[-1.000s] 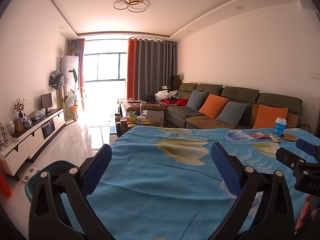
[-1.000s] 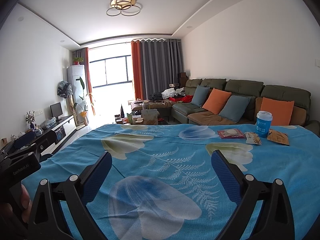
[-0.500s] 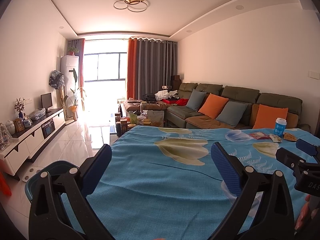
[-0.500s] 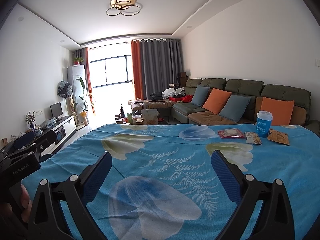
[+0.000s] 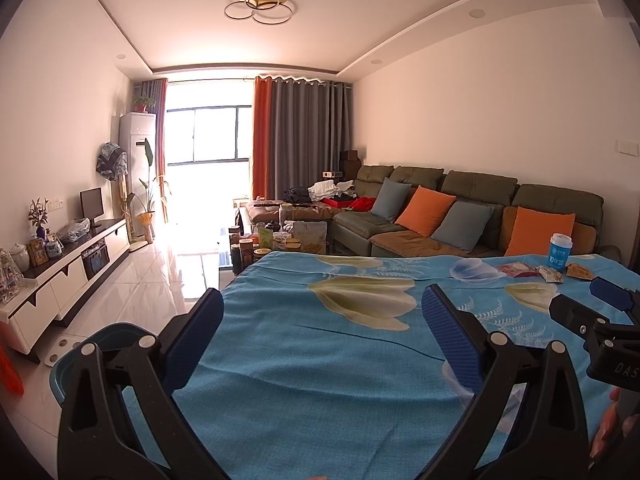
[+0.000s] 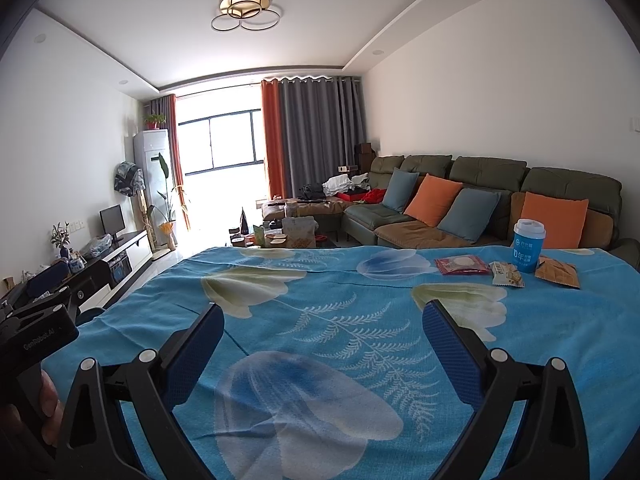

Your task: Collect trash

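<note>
1. Honestly nothing has changed over the last second. Both views look the same as 1 second back, so the grippers are just parked over the table and the collecting hasn't started.
2. Left gripper (image 5: 322, 330): jaws spread wide, nothing between them, hanging over the blue flowered tablecloth (image 5: 320, 360). Right gripper (image 6: 322, 330): same deal, wide open and empty.
3. The trash is all bunched at the far right end of the table: a blue paper cup (image 6: 528, 245), a red wrapper (image 6: 460, 265) to its left, a pale snack wrapper (image 6: 507, 273) just in front of the cup, and an orange-brown wrapper (image 6: 558, 271) on its right. None of it is touched.
4. There's a blue bin (image 5: 104, 340) on the floor off the table's left edge, below the left gripper. My guess is that's where stuff goes.
5. So the right gripper has the shorter reach to the pile, and it's well apart from it for now.
</note>
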Available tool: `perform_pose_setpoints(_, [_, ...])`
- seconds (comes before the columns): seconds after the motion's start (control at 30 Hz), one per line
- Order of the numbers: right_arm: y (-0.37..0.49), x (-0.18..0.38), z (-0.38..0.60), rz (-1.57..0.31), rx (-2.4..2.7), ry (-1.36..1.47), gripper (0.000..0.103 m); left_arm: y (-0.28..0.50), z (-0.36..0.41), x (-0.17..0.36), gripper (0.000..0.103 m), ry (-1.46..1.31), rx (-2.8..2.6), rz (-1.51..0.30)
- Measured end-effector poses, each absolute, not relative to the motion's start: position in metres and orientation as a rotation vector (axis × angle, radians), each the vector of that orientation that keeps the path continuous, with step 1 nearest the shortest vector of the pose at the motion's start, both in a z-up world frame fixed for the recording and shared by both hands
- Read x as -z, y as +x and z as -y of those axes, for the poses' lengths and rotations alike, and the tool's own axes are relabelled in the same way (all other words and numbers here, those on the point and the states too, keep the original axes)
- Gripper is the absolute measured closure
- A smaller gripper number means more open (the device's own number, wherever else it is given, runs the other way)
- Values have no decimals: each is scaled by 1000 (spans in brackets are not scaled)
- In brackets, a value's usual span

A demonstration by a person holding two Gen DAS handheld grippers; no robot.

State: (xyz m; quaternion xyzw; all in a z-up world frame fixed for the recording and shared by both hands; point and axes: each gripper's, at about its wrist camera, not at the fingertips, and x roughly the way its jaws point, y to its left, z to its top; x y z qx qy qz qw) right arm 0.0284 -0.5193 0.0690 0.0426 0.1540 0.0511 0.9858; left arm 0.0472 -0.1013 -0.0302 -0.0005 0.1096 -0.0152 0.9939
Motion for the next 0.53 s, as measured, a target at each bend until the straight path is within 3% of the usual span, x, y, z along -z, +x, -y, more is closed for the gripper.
perform_pose_setpoints(0.3, [30, -66, 522, -322, -99, 97, 7, 55, 102, 31, 6, 21, 30, -268])
perform_pose_setpoints(0.53, [38, -66, 539, -385, -100, 99, 7, 97, 94, 37, 6, 36, 60, -464])
